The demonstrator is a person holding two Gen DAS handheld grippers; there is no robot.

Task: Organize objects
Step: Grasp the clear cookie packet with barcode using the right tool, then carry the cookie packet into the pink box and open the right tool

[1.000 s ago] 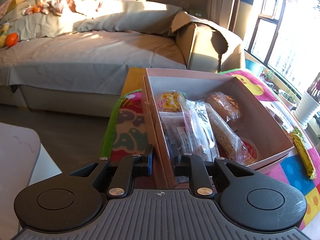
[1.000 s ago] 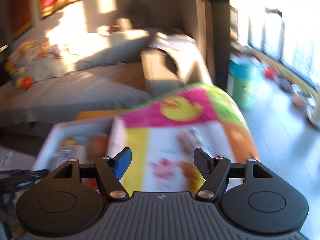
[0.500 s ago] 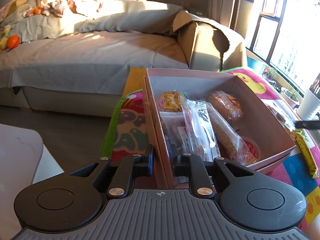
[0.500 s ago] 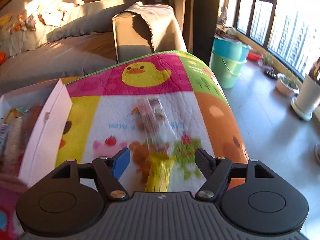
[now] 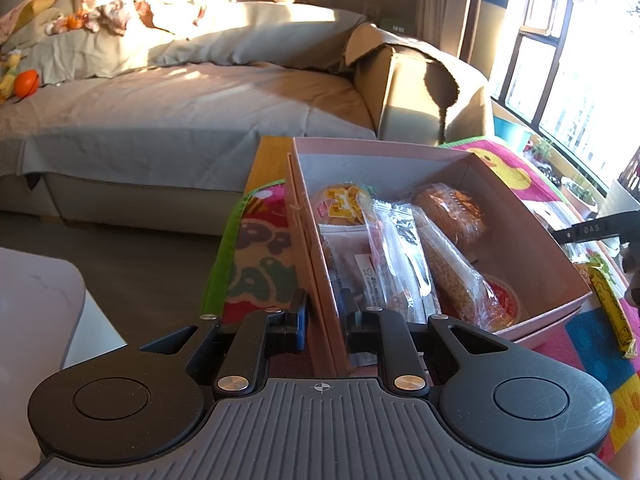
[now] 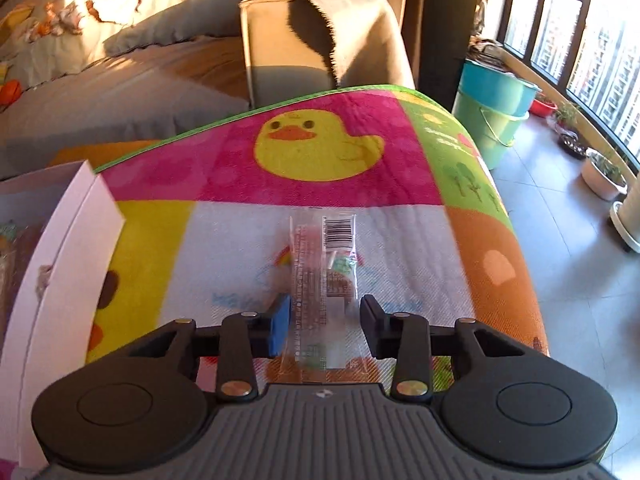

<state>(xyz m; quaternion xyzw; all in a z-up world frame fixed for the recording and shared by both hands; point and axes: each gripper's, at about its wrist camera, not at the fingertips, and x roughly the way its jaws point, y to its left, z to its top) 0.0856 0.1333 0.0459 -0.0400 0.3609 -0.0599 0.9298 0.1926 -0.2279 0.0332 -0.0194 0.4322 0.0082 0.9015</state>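
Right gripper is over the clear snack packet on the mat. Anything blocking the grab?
Nothing visible does. The clear snack packet lies flat on the mat, already between the closing jaws of the right gripper; the left pad looks about on its edge, the right pad is still clear.

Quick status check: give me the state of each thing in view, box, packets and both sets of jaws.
Pink box: open-topped, holding several snack packets.
Left gripper: jaws shut on the box's near wall.
Right gripper: jaws closing around the clear packet, pads not yet pressing.
Clear packet: flat on the mat, barcode end away from the camera.
Yellow packet: lying on the mat outside the box.
Play mat: spread flat.
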